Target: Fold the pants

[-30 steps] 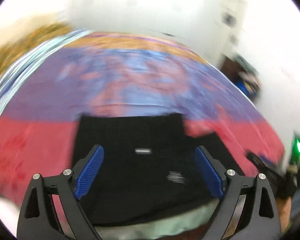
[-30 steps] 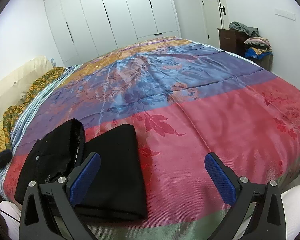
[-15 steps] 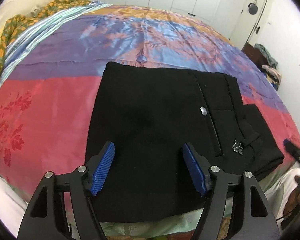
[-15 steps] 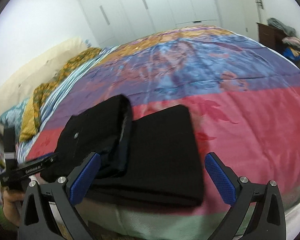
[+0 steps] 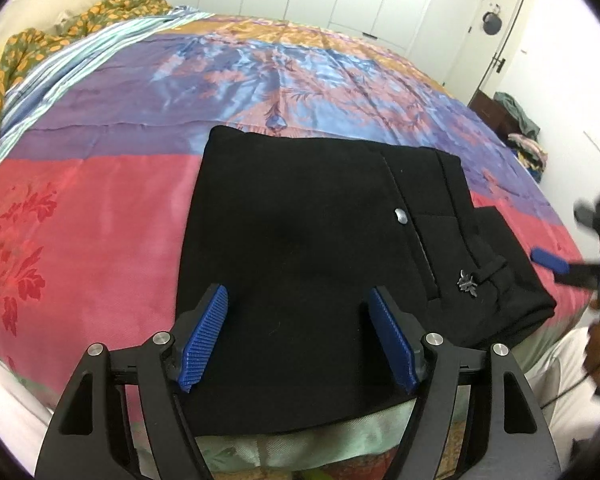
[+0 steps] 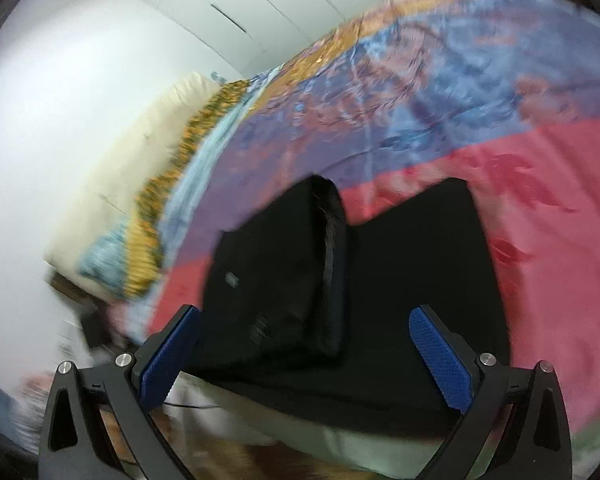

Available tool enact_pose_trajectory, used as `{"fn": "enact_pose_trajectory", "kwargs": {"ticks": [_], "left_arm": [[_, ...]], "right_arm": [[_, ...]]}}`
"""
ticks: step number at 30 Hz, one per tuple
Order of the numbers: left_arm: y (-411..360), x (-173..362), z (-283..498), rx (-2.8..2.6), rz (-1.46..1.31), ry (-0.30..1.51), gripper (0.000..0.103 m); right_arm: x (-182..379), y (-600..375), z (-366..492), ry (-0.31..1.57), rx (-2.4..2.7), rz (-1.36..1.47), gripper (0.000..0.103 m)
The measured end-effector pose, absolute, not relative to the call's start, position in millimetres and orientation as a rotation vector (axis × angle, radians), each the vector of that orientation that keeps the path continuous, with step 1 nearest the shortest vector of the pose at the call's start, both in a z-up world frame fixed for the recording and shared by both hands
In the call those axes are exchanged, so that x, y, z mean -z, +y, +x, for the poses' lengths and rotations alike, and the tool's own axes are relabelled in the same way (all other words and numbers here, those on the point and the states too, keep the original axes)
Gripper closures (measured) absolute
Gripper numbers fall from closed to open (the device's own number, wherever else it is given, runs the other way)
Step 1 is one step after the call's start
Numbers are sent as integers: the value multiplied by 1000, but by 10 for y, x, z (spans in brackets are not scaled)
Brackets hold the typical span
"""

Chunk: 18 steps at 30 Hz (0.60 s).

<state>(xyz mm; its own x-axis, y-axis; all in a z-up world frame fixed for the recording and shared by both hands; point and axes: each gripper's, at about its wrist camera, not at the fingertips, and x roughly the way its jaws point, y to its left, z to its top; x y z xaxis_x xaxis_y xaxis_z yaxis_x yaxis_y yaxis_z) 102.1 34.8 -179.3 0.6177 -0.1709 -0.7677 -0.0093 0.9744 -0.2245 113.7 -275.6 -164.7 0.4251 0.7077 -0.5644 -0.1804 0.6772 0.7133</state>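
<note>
Black pants [image 5: 300, 240] lie folded into a compact stack at the near edge of the bed; the waistband, a silver button and a small metal ornament face up. My left gripper [image 5: 298, 334] is open and empty, hovering just above the stack's near part. My right gripper [image 6: 304, 348] is open and empty, over the near edge of the pants [image 6: 400, 280], where the upper folded layer sits on a wider lower layer. The right gripper also shows in the left wrist view [image 5: 556, 266], at the far right beside the pants. The right wrist view is motion-blurred.
A satin bedspread [image 5: 100, 208] in red, purple, blue and orange bands covers the bed. A patterned blanket and cream pillows [image 5: 40, 40] lie at the head. White wardrobes, a door and a dark cabinet with clothes [image 5: 516, 120] stand beyond.
The left gripper has narrowed and settled low over the pants. The right gripper has swung left and tilted, coming closer over the stack's near edge.
</note>
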Motion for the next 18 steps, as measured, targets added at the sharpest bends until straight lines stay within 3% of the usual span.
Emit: {"fn": "enact_pose_trajectory", "kwargs": {"ticks": [5, 10, 18], "left_arm": [[335, 1801, 1030, 95, -211, 899, 28], [368, 1815, 1023, 92, -217, 898, 28], [365, 1829, 1032, 89, -219, 895, 26]], "right_arm": [[1822, -2504, 1557, 1188, -829, 699, 11], [1980, -2251, 1665, 1324, -885, 620, 38], [2091, -2124, 1638, 1434, -816, 496, 40]]}}
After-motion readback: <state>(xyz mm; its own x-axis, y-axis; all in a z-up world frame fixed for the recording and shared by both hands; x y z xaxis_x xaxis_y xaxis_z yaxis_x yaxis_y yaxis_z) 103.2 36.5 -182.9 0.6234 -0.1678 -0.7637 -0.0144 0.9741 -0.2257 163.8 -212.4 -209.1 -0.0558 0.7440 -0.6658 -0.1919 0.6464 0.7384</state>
